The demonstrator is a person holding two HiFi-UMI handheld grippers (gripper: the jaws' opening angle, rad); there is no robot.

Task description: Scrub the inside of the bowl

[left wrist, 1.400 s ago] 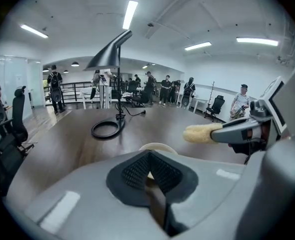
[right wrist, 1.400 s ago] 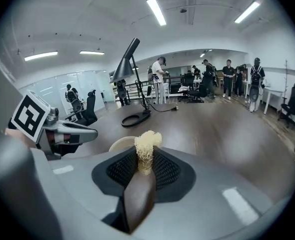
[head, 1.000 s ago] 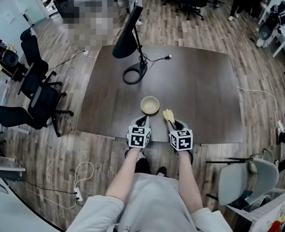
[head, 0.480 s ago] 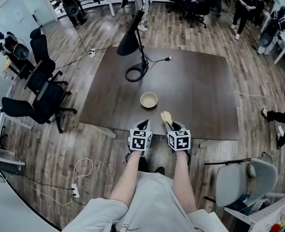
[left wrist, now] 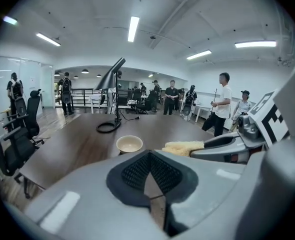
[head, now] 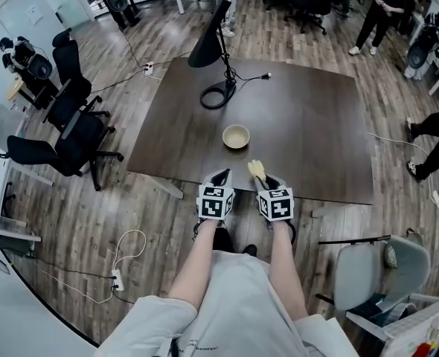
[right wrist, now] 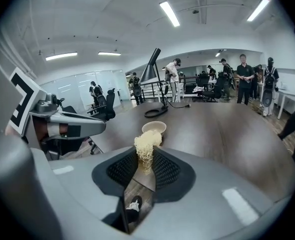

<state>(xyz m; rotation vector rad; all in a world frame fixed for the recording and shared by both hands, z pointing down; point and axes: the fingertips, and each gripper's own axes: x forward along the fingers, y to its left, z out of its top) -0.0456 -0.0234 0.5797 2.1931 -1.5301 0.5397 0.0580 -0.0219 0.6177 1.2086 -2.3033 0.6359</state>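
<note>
A small cream bowl (head: 236, 136) stands upright on the dark brown table (head: 316, 125), ahead of both grippers; it also shows in the left gripper view (left wrist: 129, 144) and the right gripper view (right wrist: 154, 127). My right gripper (head: 260, 175) is shut on a pale yellow fibrous scrubber (right wrist: 146, 148), whose tuft (head: 257, 169) pokes forward over the table's near edge, short of the bowl. My left gripper (head: 221, 177) is shut with nothing in it, its jaws pressed together near the table's front edge. The scrubber (left wrist: 183, 148) appears at the right in the left gripper view.
A black desk lamp (head: 213, 47) with a ring base and a cable stands at the table's far left. Black office chairs (head: 67, 136) sit left of the table, a grey chair (head: 376, 274) at the right. Several people stand in the background.
The head view has pulled back and shifted, so the table and bowl look farther away. Both grippers stay side by side at the table's near edge, the scrubber still held.
</note>
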